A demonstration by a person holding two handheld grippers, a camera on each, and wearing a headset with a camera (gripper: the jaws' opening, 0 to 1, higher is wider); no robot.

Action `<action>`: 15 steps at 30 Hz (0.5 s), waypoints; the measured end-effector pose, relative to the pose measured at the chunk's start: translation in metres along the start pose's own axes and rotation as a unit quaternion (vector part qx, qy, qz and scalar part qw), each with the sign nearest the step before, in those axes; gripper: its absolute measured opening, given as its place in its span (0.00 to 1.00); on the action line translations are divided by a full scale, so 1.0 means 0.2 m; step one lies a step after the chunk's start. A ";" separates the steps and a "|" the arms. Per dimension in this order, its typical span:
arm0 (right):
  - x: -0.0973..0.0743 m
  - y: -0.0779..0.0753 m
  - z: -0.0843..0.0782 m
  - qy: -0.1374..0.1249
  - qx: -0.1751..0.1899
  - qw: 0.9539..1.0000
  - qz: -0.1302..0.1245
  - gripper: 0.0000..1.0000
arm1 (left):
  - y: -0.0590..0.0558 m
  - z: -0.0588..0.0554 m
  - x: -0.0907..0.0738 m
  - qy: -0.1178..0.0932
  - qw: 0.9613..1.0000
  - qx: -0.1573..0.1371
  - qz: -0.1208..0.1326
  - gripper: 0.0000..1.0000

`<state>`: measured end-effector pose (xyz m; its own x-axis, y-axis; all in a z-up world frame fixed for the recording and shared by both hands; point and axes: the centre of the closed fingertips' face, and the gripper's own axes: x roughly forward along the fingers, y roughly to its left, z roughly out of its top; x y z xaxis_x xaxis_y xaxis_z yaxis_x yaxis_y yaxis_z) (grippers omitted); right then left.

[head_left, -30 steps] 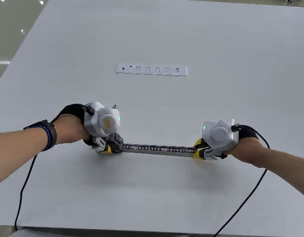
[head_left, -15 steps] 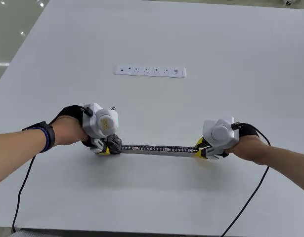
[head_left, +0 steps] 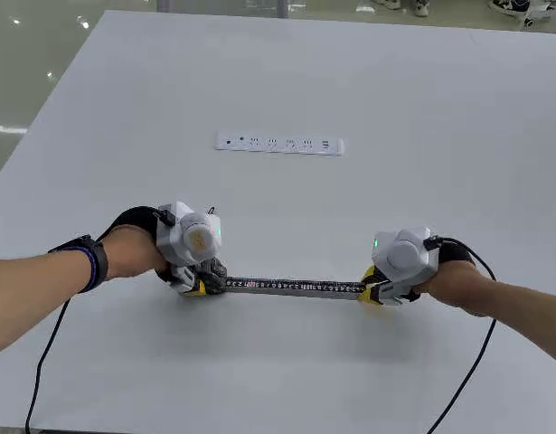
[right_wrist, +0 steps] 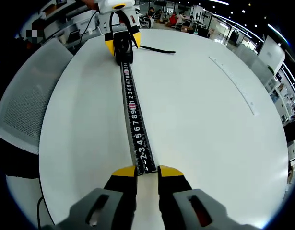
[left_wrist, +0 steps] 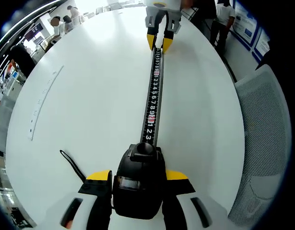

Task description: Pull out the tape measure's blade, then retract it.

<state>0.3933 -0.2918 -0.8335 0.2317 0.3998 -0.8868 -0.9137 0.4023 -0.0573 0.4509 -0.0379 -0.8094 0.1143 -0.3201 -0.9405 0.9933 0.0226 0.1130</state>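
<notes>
Comparing with a second ago, we find the blade (right_wrist: pixel 135 120) unchanged in span: left claw (left_wrist: pixel 137 176) clamps the case (left_wrist: pixel 138 187) on the bench (head_left: pixel 350 90), right claw (right_wrist: pixel 147 172) pinches the blade's tip; retraction probably comes next.

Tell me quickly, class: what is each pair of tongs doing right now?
Left tongs: closed on the black plastic tape measure case.
Right tongs: closed on the tip of the pulled-out grey metal blade.

Black tape measure case (left_wrist: pixel 139 184); pale blade (left_wrist: pixel 153 96), black numerals; yellow-tipped fingers (right_wrist: pixel 124 171); white table (head_left: pixel 350 90).
</notes>
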 end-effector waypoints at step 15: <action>-0.02 0.02 -0.03 0.017 0.023 0.999 -0.020 0.27 | 0.02 0.02 -0.12 -0.043 0.997 -0.057 0.010 0.42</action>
<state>0.3866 -0.2955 -0.8334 0.2556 0.3547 -0.8994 -0.8872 0.4557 -0.0724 0.4527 -0.0328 -0.7844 0.1368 -0.3985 -0.9069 0.9868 0.1351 0.0895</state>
